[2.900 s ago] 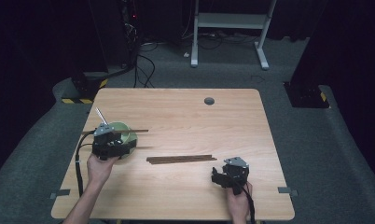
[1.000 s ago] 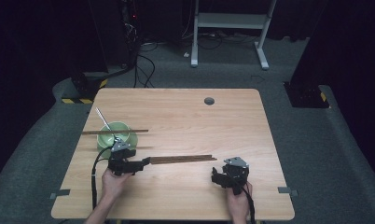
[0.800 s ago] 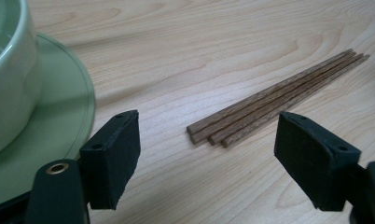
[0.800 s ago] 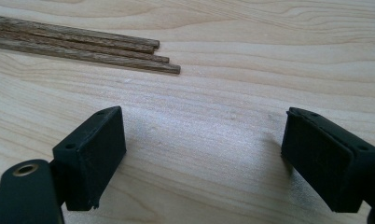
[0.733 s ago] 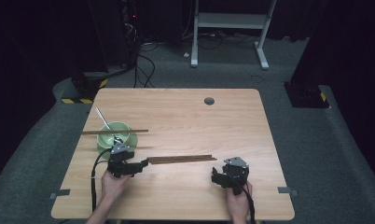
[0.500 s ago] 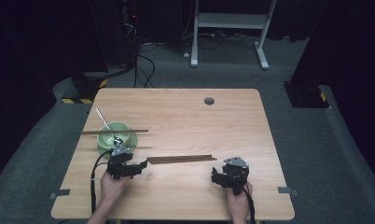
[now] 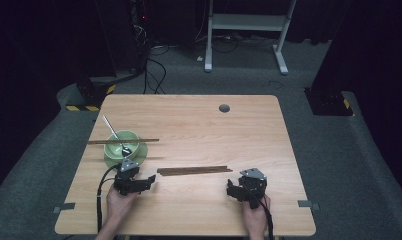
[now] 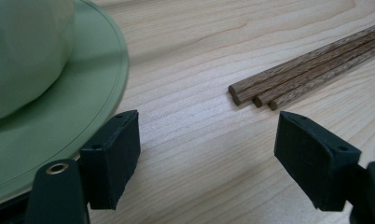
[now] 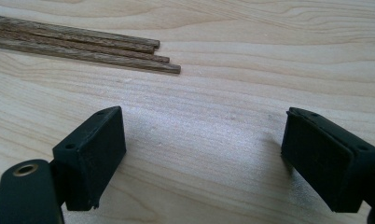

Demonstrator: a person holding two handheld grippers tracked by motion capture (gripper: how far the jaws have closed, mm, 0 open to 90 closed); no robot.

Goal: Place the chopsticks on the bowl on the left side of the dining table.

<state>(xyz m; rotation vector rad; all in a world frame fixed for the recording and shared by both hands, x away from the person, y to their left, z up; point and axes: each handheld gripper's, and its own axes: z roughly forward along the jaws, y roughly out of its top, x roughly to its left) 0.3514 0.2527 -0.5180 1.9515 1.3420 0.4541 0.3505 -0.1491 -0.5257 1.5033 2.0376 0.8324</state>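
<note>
Chopsticks (image 7: pixel 194 171) lie in a loose brown bundle across the middle of the wooden bench (image 7: pixel 199 125), running crosswise between the two hands, and nothing grips them. Left tongs (image 7: pixel 148 180) rest low over the bench just short of the bundle's left end, jaws spread wide with bare wood between them; in the left gripper view the blunt stick ends (image 8: pixel 251 95) sit beyond the gap and toward the far jaw, apart from both pads, while the other pad (image 8: pixel 112 154) stands at the edge of the green saucer (image 8: pixel 78 116). Right tongs (image 7: pixel 231 189) are likewise released, jaws well apart over bare wood, and in the right gripper view the thinner tips of the sticks (image 9: pixel 148 56) lie ahead and off to one side, clear of the pads. From the high view each set of tongs is held by a hand coming in from the near edge, the left hand (image 7: pixel 118 205) and the right hand (image 7: pixel 254 217), with a cable trailing back from each. Behind the left tongs stands a green bowl (image 7: pixel 124 145) on its saucer, a metal spoon (image 7: pixel 114 134) leaning in it and a single dark stick (image 7: pixel 123 141) laid across its rim, sticking out on both sides. A small round grommet (image 7: pixel 224 108) sits near the far edge of the bench
</note>
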